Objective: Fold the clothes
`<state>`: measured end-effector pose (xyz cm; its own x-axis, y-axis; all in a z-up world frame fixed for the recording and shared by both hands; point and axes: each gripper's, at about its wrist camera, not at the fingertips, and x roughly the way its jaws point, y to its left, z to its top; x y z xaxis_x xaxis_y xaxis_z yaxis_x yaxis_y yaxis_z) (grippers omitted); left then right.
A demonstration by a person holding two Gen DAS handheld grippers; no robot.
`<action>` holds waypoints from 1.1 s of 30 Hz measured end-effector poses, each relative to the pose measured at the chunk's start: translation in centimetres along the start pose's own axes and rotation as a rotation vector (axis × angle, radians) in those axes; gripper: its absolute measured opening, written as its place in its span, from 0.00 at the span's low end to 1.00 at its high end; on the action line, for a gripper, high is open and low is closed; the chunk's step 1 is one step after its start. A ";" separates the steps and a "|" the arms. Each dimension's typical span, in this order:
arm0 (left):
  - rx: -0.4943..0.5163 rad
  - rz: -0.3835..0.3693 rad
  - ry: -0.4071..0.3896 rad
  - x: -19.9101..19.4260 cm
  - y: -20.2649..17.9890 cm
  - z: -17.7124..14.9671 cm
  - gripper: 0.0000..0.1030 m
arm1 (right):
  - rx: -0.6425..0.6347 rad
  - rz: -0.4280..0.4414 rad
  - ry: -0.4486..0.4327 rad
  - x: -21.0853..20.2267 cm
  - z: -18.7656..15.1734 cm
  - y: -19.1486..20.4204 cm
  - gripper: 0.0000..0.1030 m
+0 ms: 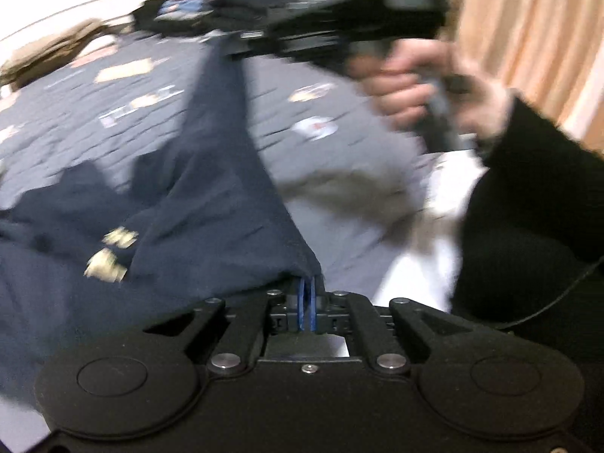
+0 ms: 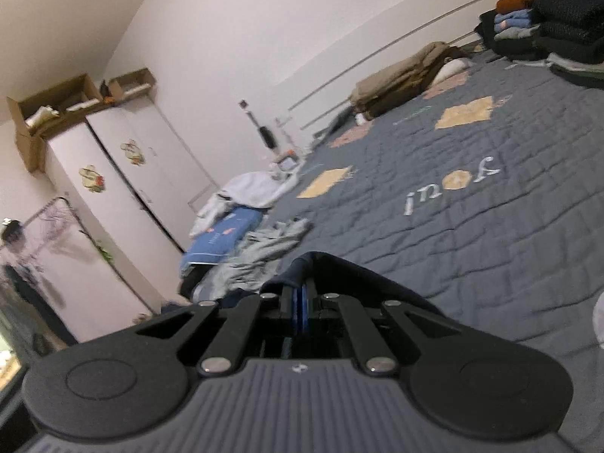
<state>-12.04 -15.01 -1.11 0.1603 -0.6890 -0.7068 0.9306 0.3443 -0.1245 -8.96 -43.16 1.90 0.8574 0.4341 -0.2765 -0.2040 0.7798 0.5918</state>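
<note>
The left claw (image 1: 306, 294), at the bottom centre of its own view, is pressed together on an edge of the navy garment (image 1: 211, 173). The cloth runs taut from there up to the right claw (image 1: 241, 43) in the upper middle, which pinches the other end. A hand (image 1: 419, 87) in a dark sleeve (image 1: 528, 196) grips that tool's handle at the upper right. This view is blurred; the pale print on the garment (image 1: 109, 256) cannot be read.

In the right wrist view the right claw (image 2: 300, 296) is closed on a navy fold (image 2: 313, 264). Beyond lies the grey quilted bed cover (image 2: 472, 245), with upside-down stitched lettering (image 2: 453, 188) that I cannot read with certainty. Stacked folded clothes (image 2: 558, 26) are cut off at the upper right.
</note>
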 end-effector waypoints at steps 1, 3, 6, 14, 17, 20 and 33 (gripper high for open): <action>0.000 -0.011 0.004 0.6 -0.8 -0.2 0.03 | -0.004 0.021 0.005 0.0 0.0 0.2 0.02; 0.000 -0.034 0.013 1.8 -2.4 -0.5 0.02 | -0.019 0.052 0.017 0.1 0.0 0.7 0.02; 0.025 -0.050 0.069 3.0 -3.6 -0.9 0.03 | -0.045 0.073 0.036 0.3 -0.2 1.1 0.02; 0.099 0.077 -0.057 -4.0 -1.6 2.3 0.57 | -0.078 0.070 0.064 -0.4 -0.4 0.9 0.02; 0.155 0.160 -0.099 -5.7 0.5 4.7 0.62 | -0.081 0.086 0.072 -0.6 -0.4 1.0 0.02; 0.213 0.210 -0.104 -5.8 2.3 7.0 0.62 | -0.079 0.079 0.081 -0.9 -0.4 0.8 0.02; 0.304 0.112 0.029 3.2 5.3 10.9 0.62 | -0.127 -0.036 0.158 -6.0 -0.6 -1.8 0.39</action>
<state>-3.02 -22.34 3.52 0.2620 -0.6374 -0.7246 0.9640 0.2076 0.1659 -14.05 -46.89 2.07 0.7826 0.4627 -0.4164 -0.2412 0.8421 0.4823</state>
